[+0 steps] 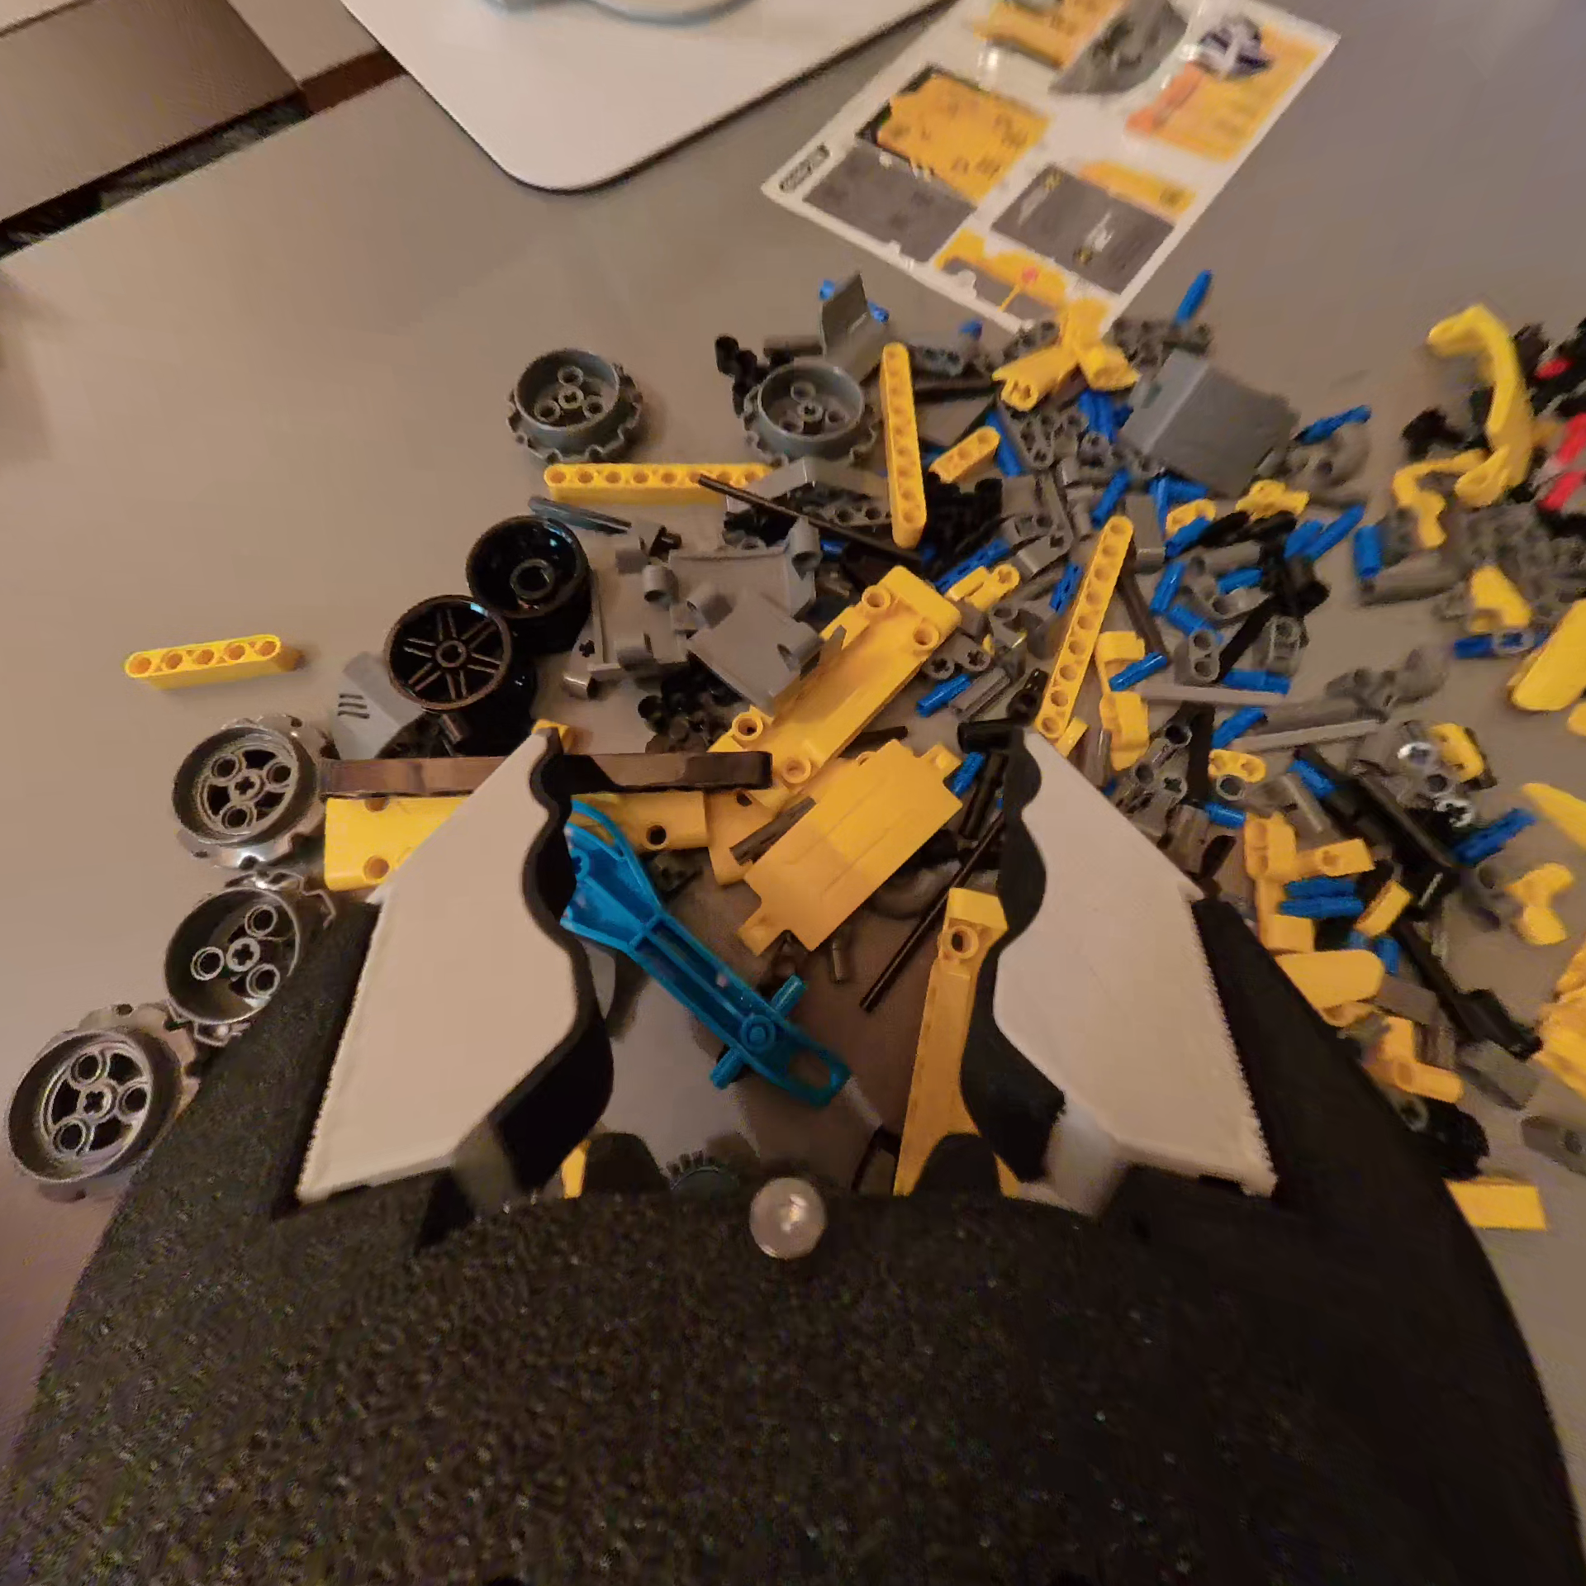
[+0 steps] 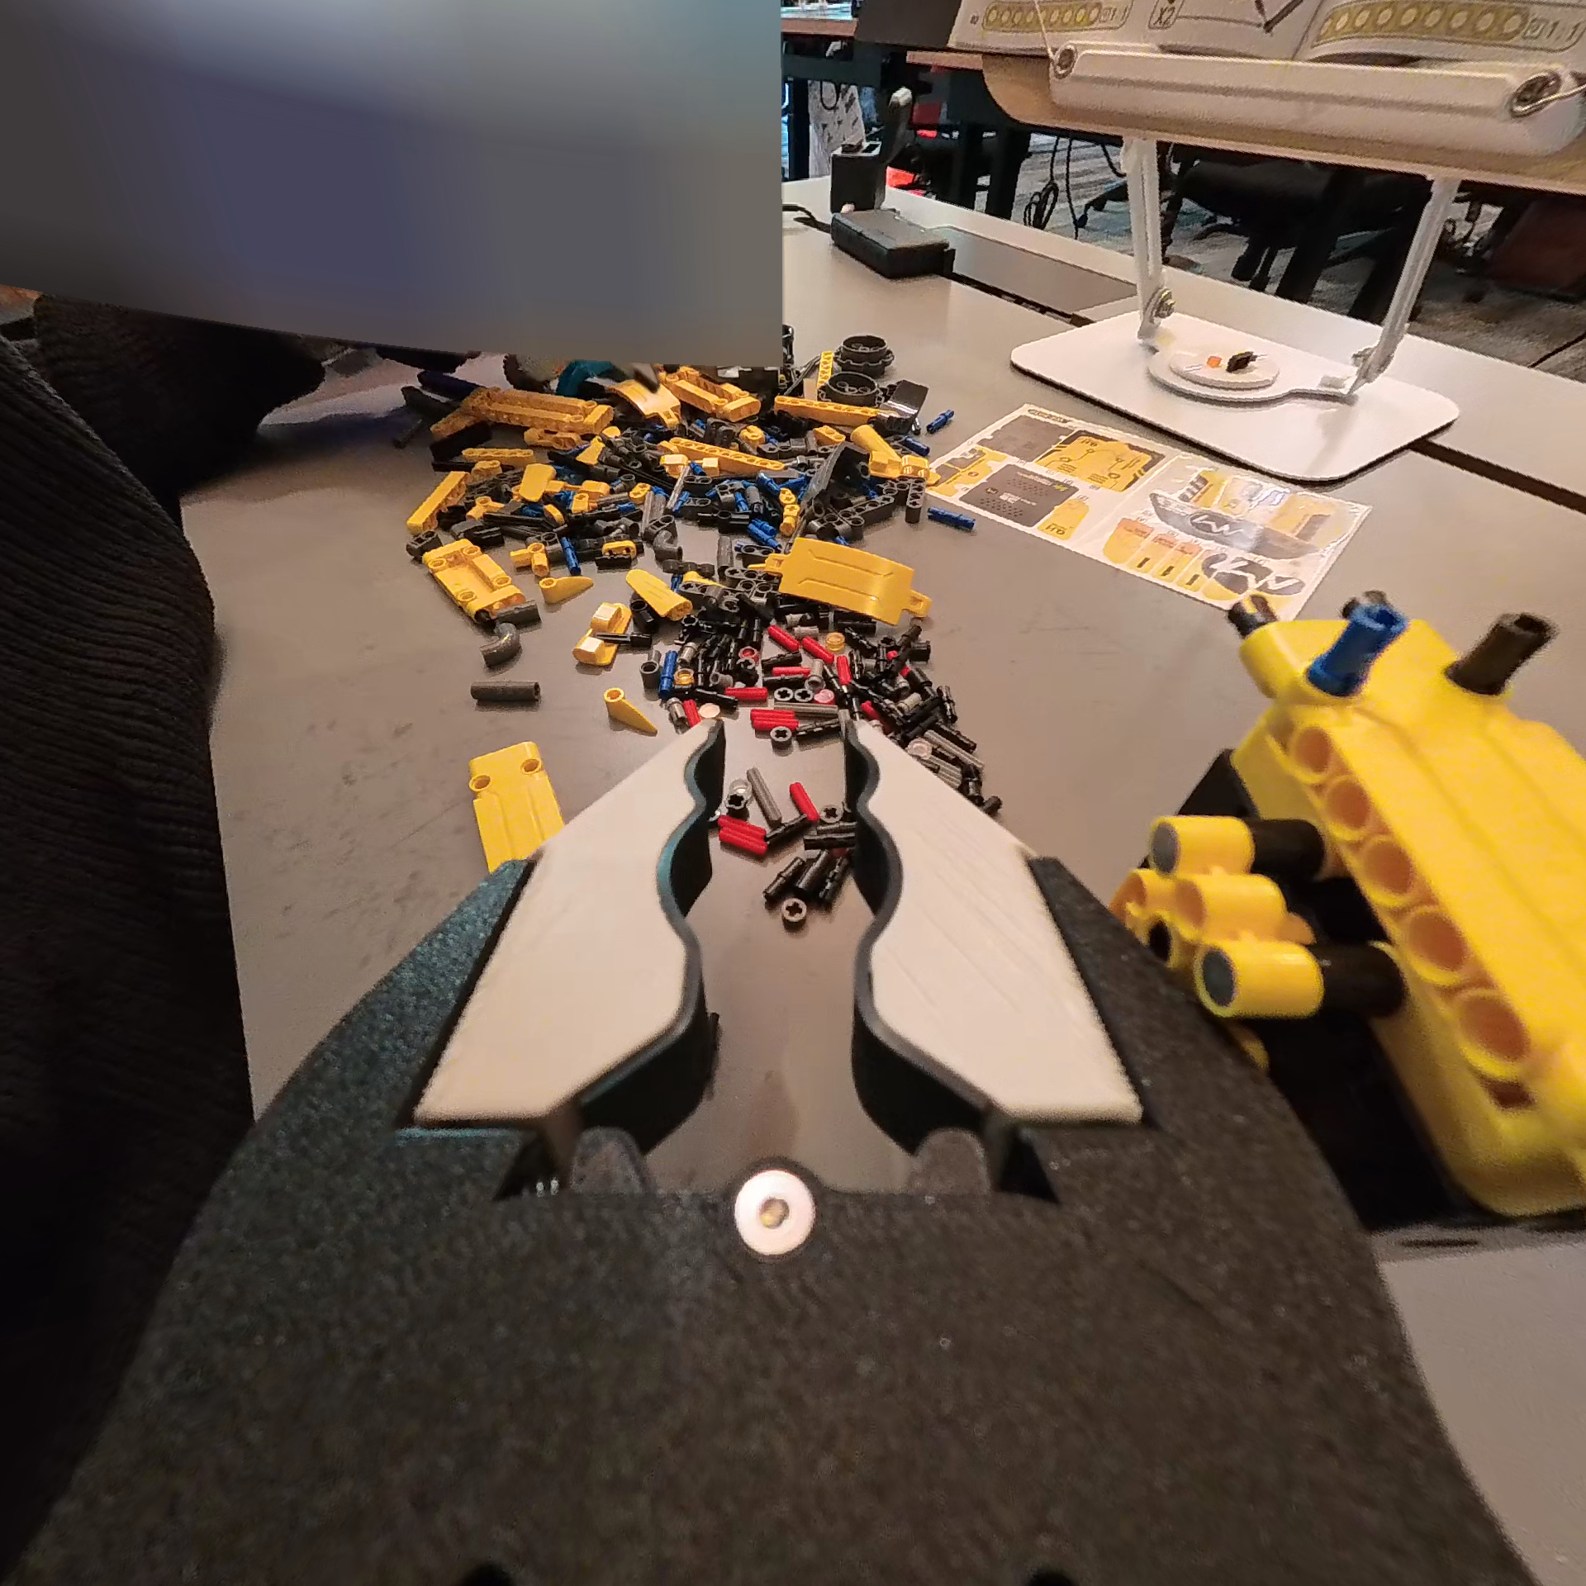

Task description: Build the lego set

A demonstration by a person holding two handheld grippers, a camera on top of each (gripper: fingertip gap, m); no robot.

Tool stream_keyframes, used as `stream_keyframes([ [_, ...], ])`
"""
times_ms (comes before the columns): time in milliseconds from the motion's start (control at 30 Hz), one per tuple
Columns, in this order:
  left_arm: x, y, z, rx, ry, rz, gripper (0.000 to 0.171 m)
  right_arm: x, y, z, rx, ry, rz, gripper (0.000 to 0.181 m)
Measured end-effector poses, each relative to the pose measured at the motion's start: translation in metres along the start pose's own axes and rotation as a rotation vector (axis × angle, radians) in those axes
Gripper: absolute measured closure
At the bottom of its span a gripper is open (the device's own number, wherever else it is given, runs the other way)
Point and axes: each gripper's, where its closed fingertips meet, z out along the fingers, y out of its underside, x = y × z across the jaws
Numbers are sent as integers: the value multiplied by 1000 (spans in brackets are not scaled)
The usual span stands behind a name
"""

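My left gripper (image 1: pixel 777 747) is open over a heap of building-toy parts on a grey table (image 1: pixel 343 343). Between its fingers lie a blue tool piece (image 1: pixel 687 961) and yellow panels (image 1: pixel 850 832). A black beam (image 1: pixel 669 770) lies across by the left fingertip. My right gripper (image 2: pixel 781 729) is open and empty, low over small black and red pins (image 2: pixel 789 828). A part-built yellow assembly (image 2: pixel 1407 910) with black axles and a blue pin stands close to its right.
Several grey wheel hubs (image 1: pixel 240 785) and black wheels (image 1: pixel 446 652) lie at the left of the heap. A sticker sheet (image 1: pixel 1047 146) and a white stand base (image 2: pixel 1236 395) sit farther back. A person's dark sleeve (image 2: pixel 94 772) fills the left of the right wrist view.
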Motion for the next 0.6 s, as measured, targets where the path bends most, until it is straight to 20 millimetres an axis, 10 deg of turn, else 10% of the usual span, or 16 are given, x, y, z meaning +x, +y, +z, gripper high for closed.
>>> stream_keyframes([
  [233, 10, 13, 16, -93, -28, 104, 78, 0, 0, 0, -1, -4, 0, 154],
  [600, 10, 5, 9, -45, -35, 123, 137, -2, 0, 0, -1, -14, -2, 154],
])
